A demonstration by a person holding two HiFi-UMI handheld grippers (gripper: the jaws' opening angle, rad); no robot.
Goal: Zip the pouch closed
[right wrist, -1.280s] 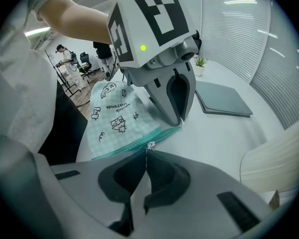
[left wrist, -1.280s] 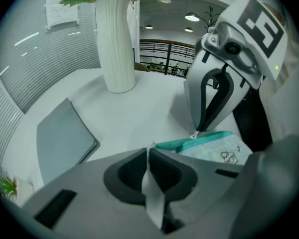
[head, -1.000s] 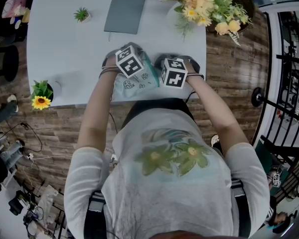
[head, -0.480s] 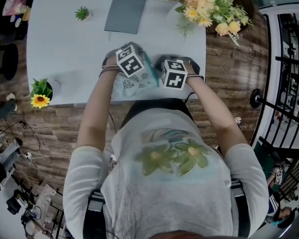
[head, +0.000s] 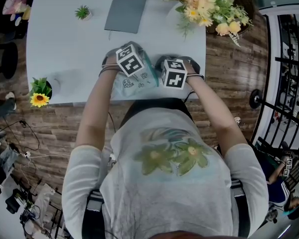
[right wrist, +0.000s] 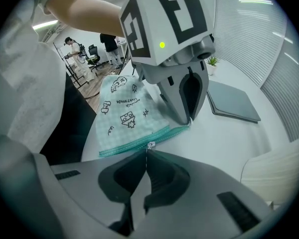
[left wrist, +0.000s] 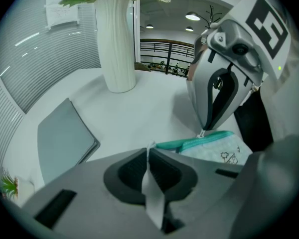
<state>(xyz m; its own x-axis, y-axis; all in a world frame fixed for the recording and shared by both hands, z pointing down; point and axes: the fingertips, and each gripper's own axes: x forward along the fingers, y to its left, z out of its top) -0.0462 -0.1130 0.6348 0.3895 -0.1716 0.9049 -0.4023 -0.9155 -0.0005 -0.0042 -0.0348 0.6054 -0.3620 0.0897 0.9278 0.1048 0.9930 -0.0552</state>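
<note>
The pouch (right wrist: pixel 127 111) is pale mint check cloth with small drawings and a teal zipper band (left wrist: pixel 202 143). It lies on the white table (head: pixel 65 44) near the front edge, between the two marker cubes in the head view. My left gripper (left wrist: pixel 148 151) is shut on a thin white tab at one end of the pouch. From the right gripper view its tips (right wrist: pixel 189 119) sit at the far end of the zipper. My right gripper (right wrist: pixel 147 152) is shut on the small metal zipper pull (right wrist: pixel 150 145). Both point steeply down.
A grey notebook (head: pixel 125 11) lies at the back of the table. A white vase (left wrist: pixel 117 39) of yellow flowers (head: pixel 204 6) stands back right. A small green plant (head: pixel 81 14) is back left, a sunflower pot (head: pixel 41 96) at the front left corner.
</note>
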